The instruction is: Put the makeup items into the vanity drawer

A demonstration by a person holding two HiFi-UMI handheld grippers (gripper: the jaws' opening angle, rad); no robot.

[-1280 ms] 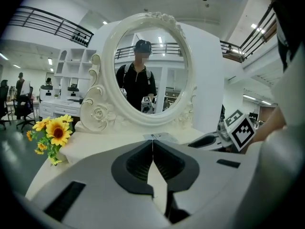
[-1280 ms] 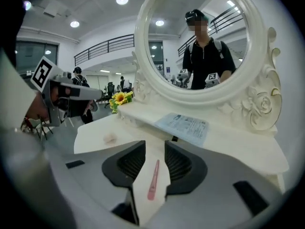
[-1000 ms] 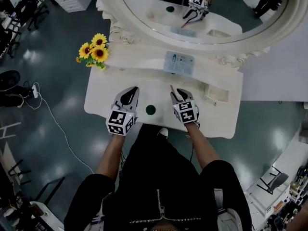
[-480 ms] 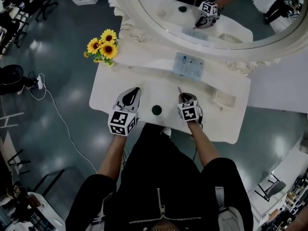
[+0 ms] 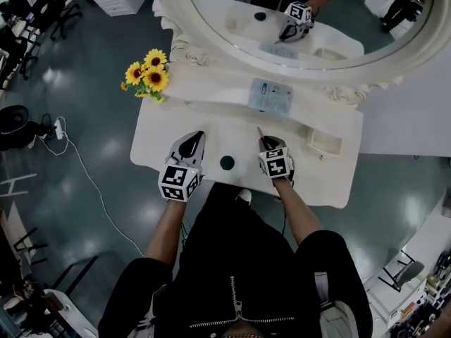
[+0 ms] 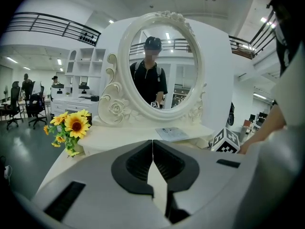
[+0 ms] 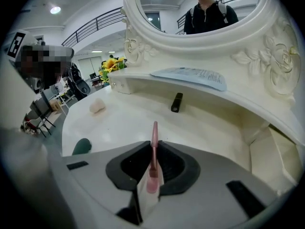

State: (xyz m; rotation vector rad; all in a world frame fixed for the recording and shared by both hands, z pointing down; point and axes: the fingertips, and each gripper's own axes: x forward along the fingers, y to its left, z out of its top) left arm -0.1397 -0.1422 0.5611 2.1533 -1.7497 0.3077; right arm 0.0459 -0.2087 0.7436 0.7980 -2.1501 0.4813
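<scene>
At the right end of the vanity table (image 5: 176, 129), the small drawer (image 5: 320, 145) is pulled open. Only its bare pale walls and floor show.

Makeup is out on the tabletop:
- black tube (image 7: 177, 102) near the back, under the shelf
- beige sponge (image 7: 97, 107) further left
- dark green round item (image 5: 227, 163) at the front edge, between the two grippers

A flat printed packet (image 5: 270, 96) lies on the raised shelf below the mirror (image 5: 303, 27). Sunflowers (image 5: 146, 76) stand at the shelf's left end.

Right gripper (image 5: 263, 142): jaws have just been closing and now pinch a thin pink pencil (image 7: 154, 142) between the pads. The pencil's tip sticks out past the jaws toward the mirror. The pencil is held mid-table, left of the drawer and apart from it. Can't tell if its tip touches the top. The gripper is pitched steeply down at the tabletop, marker cube facing up, with a bare forearm running back to a black sleeve.

Left gripper (image 6: 152, 142): jaws together, pads meeting at the tips, nothing between them. It points toward the mirror at a shallow downward angle, over the front-left of the table, just left of the green item.
</scene>
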